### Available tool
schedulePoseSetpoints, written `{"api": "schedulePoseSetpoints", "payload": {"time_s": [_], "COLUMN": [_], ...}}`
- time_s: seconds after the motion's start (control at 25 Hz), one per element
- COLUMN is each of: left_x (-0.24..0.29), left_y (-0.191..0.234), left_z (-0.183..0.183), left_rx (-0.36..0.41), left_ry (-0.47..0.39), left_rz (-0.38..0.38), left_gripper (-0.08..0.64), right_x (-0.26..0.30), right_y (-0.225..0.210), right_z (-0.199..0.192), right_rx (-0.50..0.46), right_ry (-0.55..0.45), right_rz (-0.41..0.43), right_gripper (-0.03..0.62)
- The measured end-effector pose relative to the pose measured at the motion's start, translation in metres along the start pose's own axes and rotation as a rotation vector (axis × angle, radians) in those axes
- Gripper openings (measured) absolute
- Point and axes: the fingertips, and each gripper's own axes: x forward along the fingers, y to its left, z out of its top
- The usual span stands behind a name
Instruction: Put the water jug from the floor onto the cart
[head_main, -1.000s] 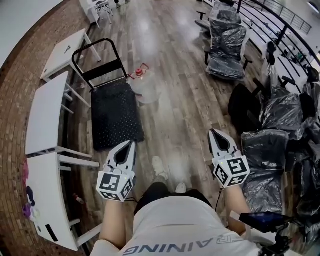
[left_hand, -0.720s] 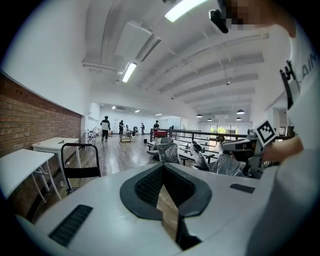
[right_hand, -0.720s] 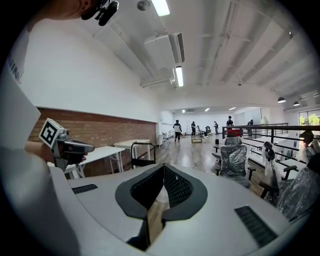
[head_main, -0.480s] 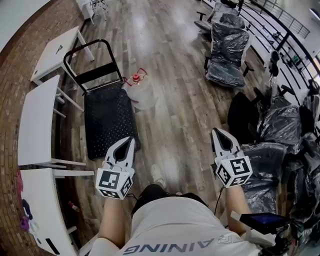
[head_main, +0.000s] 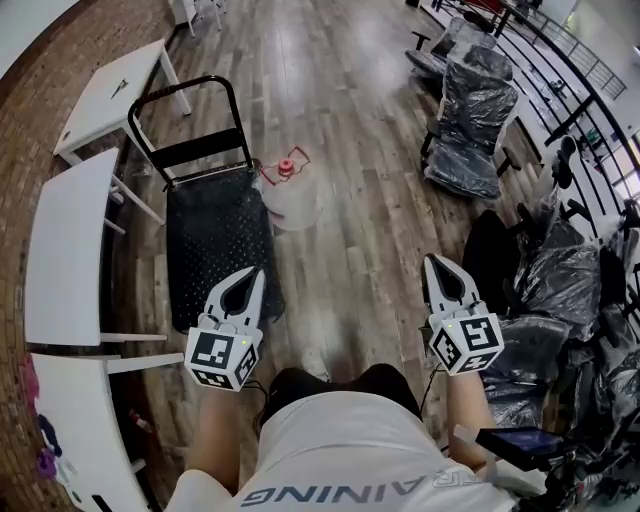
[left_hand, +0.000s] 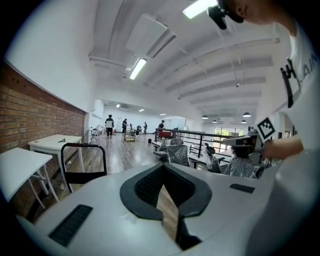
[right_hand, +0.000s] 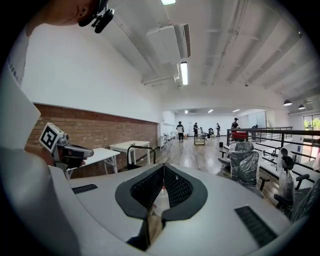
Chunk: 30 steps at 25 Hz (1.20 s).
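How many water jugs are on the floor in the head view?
1. The jug stands on the floor beside the right edge of the cart, near its handle end. Others may be hidden behind the wrapped chairs.

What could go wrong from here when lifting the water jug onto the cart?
The water jug looks smooth and rounded, so it may slip between the jaws. The left gripper and right gripper are both shut and must open first. The jug stands close beside the cart, which a bump might shift.
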Motion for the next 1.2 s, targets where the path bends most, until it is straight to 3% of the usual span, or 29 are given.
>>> {"api": "schedulePoseSetpoints", "payload": {"time_s": [0.32, 0.64, 1.2], "left_x": [0.036, 0.08, 0.209], "left_y": [0.032, 0.059, 0.076], "left_z": [0.015, 0.02, 0.069], "left_rx": [0.014, 0.027, -0.039], "left_ry": [-0.01, 0.031, 0.021], "left_rz": [0.009, 0.077, 0.259], "left_gripper": [0.0, 0.001, 0.002], "right_x": [0.054, 0.129, 0.272], "right_y": [-0.001, -0.025, -0.138], "right_z": [0.01, 0.008, 0.038], "right_rx": [-0.012, 0.024, 0.007], "right_ry": [0.0, -0.016, 0.002], "right_rz": [0.031, 0.111, 0.276], "right_gripper": [0.006, 0.005, 0.006]}}
